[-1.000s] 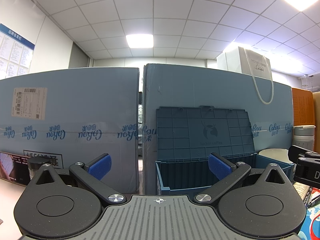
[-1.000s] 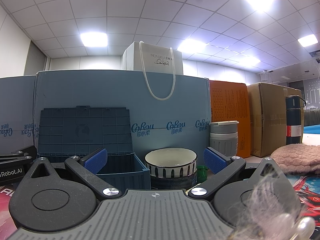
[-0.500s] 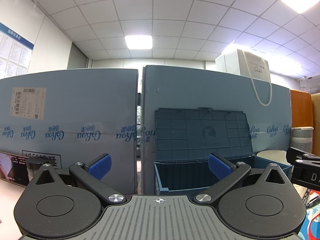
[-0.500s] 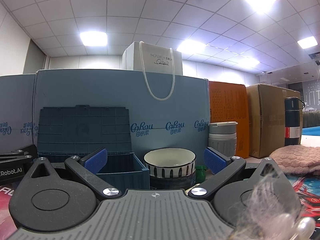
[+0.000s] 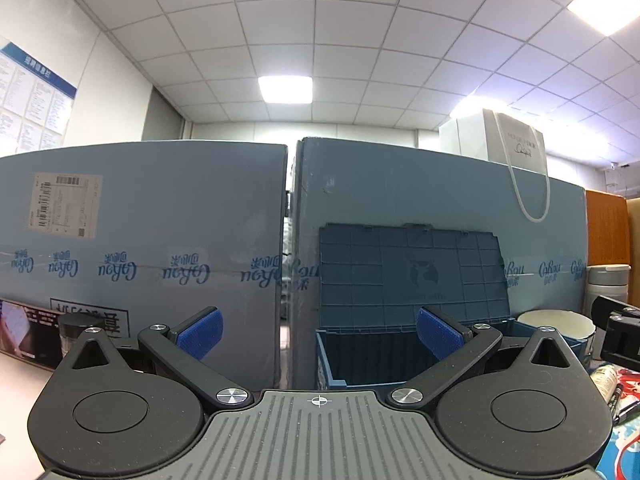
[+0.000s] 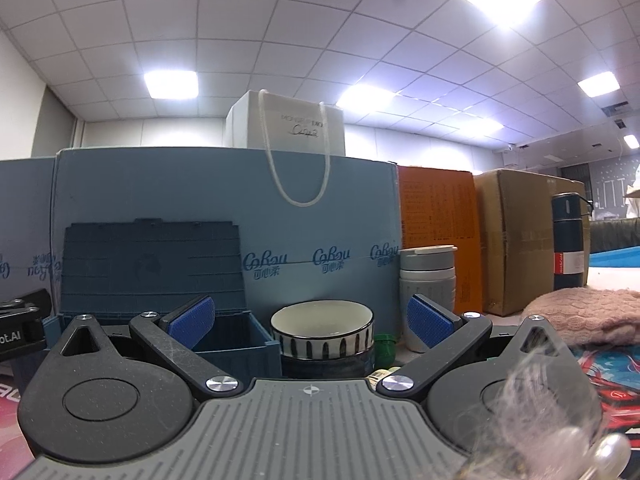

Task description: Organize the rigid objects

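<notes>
A dark blue storage box (image 5: pixel 384 354) with its lid raised stands ahead of my left gripper (image 5: pixel 318 334), which is open and empty. The box also shows in the right wrist view (image 6: pixel 228 342), left of centre. My right gripper (image 6: pixel 310 322) is open and empty, and points at a white bowl with dark stripes (image 6: pixel 322 330) stacked on a darker bowl. A grey lidded cup (image 6: pixel 426 284) stands right of the bowls. A small green cap (image 6: pixel 385 347) lies between the bowls and the cup. The bowl also shows in the left wrist view (image 5: pixel 556 322).
Tall blue cardboard boxes (image 5: pixel 160 248) wall off the back, with a white paper bag (image 6: pixel 288 128) on top. Orange (image 6: pixel 438 232) and brown boxes (image 6: pixel 516 236), a dark flask (image 6: pixel 570 236) and a pink knitted cloth (image 6: pixel 584 314) are at right. Pens (image 5: pixel 616 396) lie at far right.
Both views have shifted only slightly; the left gripper has drifted a little, so the box sits marginally lower in its view. Both grippers remain open.
</notes>
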Demonstrator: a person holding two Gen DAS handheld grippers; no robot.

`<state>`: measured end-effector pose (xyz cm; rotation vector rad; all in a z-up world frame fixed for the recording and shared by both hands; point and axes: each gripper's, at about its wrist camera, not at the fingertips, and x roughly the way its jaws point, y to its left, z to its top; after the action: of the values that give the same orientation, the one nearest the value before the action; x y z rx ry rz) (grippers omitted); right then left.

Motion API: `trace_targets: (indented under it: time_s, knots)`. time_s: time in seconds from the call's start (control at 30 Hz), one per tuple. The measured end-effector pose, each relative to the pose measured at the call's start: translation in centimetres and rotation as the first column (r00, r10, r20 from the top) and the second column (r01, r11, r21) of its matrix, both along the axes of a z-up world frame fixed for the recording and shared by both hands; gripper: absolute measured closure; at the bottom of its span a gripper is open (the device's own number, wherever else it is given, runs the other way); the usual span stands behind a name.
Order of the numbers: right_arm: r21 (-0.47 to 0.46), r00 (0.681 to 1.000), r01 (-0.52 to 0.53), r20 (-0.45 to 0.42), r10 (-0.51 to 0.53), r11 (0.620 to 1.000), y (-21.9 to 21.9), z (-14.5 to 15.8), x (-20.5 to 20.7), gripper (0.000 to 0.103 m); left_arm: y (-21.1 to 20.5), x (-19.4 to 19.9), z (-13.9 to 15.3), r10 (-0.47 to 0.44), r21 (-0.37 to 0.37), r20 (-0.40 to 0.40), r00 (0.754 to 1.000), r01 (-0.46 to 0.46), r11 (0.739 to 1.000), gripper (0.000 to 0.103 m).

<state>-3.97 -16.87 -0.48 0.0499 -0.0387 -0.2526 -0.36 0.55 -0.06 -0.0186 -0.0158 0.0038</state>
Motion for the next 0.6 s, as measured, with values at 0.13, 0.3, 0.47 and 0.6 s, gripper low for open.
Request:
trace_targets:
  time_s: [0.13,0.3,0.47,0.6]
  knots:
    - [0.008,1.000,-0.005,0.004,0.005,1.000,-0.14,0.00,-0.07,0.000,0.01,-0.08,0.05,-0.007,-0.001,0.006,1.000,0.007,1.000,0.000]
    - [0.011,1.000,-0.002,0.021,0.001,1.000,-0.15,0.02,-0.32,0.000,0.04,-0.14,0.08,-0.011,-0.001,0.009,1.000,0.011,1.000,0.000]
    - [0.008,1.000,0.009,0.021,-0.009,1.000,-0.07,-0.02,-0.46,0.000,0.09,-0.17,0.08,-0.011,-0.002,0.010,1.000,0.011,1.000,0.000]
    - [0.009,1.000,0.023,0.018,-0.023,1.000,-0.09,0.03,-0.47,0.000,0.25,-0.12,0.07,-0.006,-0.009,0.006,1.000,0.006,1.000,0.000]
